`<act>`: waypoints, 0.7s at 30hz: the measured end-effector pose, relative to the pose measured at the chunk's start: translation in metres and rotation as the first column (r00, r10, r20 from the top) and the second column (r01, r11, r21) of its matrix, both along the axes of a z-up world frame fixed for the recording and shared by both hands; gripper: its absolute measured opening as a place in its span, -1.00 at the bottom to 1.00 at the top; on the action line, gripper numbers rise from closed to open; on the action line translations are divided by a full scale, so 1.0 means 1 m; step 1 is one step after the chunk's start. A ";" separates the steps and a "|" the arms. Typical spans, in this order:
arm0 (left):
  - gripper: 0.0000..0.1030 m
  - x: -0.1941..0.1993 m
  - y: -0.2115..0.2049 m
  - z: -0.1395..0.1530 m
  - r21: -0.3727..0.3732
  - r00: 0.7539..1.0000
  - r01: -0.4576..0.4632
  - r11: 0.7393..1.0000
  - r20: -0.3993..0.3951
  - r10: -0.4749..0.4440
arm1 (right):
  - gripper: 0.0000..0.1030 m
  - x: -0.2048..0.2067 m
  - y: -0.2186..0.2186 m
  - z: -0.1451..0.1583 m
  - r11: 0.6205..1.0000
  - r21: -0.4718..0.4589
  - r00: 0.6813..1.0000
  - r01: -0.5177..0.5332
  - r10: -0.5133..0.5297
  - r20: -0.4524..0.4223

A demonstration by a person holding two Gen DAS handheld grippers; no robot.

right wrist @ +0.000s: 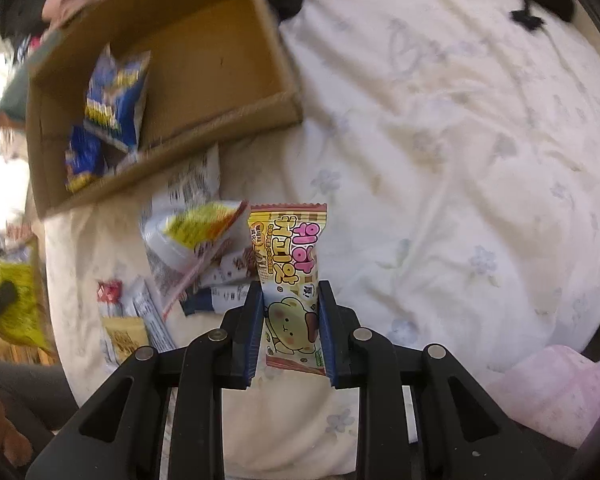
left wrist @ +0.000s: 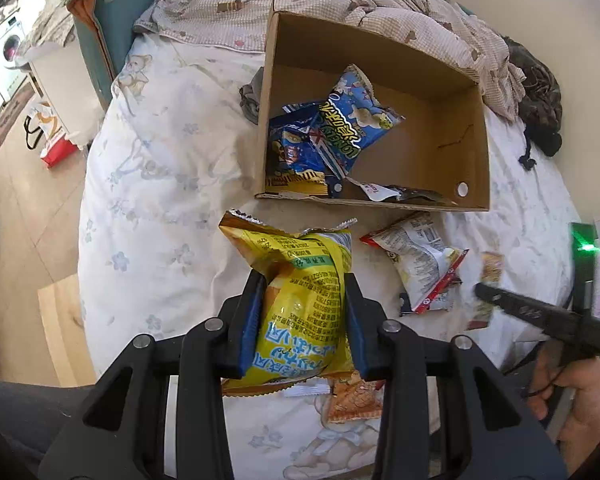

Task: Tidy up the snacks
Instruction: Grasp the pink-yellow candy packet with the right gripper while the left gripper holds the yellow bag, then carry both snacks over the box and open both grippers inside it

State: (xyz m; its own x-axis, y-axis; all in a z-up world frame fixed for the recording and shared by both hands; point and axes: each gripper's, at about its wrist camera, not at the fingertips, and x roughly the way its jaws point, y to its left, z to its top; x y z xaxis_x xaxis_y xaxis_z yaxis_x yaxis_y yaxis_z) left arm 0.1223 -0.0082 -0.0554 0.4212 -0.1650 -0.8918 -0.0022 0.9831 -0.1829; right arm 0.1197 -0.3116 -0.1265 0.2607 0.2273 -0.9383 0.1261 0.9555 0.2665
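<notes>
Two hand-held grippers are loaded right now, each pinching a snack above the bed. Closest in, the left hand-held gripper (left wrist: 304, 304) has its blue-padded fingers (left wrist: 252, 320) squeezed against the sides of a puffy yellow bag (left wrist: 300, 304), which stands up between them with its crimped top toward the box. Just under that bag, an orange packet (left wrist: 352, 400) lies flat on the bedspread (left wrist: 148, 208).

Over on the other side, the right hand-held gripper (right wrist: 290, 320) clamps a slim bear wrapper (right wrist: 290, 280) with pink lettering, held upright, its upper half poking clear of the fingertips. From the left wrist view, that right hand-held gripper (left wrist: 484, 292) shows at the edge, blurred, so its catch can't be read from there.

A little farther out, a white bag with red trim (left wrist: 424, 264) lies on the bedspread, right of the yellow bag and just in front of the cardboard box (left wrist: 472, 160). In the right wrist view more small packets (right wrist: 140, 312) are scattered beside it, too blurred to tell apart.

Beyond those, the box sits open on the bed. Inside, a couple of blue bags (left wrist: 340, 128) are piled in the left half, one leaning over the other, and a dark wrapper (left wrist: 412, 194) lies against the near wall. The right half of the box floor is bare cardboard.

Farthest back, a checked blanket (left wrist: 300, 0) is bunched behind the box.
</notes>
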 end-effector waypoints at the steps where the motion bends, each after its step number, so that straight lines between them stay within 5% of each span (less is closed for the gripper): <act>1: -0.35 0.000 0.001 0.000 0.007 1.000 -0.004 1.000 0.002 0.004 | -0.48 -0.002 -0.003 0.006 1.000 0.001 1.000 0.012 -0.012 0.027; 7: -0.35 -0.003 0.015 0.011 -0.018 0.999 -0.046 0.999 0.025 0.046 | -0.48 -0.022 0.002 0.050 0.999 0.030 0.983 0.012 -0.018 0.181; 12: -0.35 -0.013 0.017 0.025 -0.045 0.998 -0.019 0.999 0.062 0.022 | -0.48 -0.034 0.026 0.076 0.998 0.041 0.977 -0.041 0.031 0.213; 21: -0.35 -0.019 0.007 0.086 -0.034 0.982 0.026 0.999 0.189 -0.019 | -0.48 -0.053 0.049 0.162 0.992 0.077 0.936 -0.104 0.072 0.344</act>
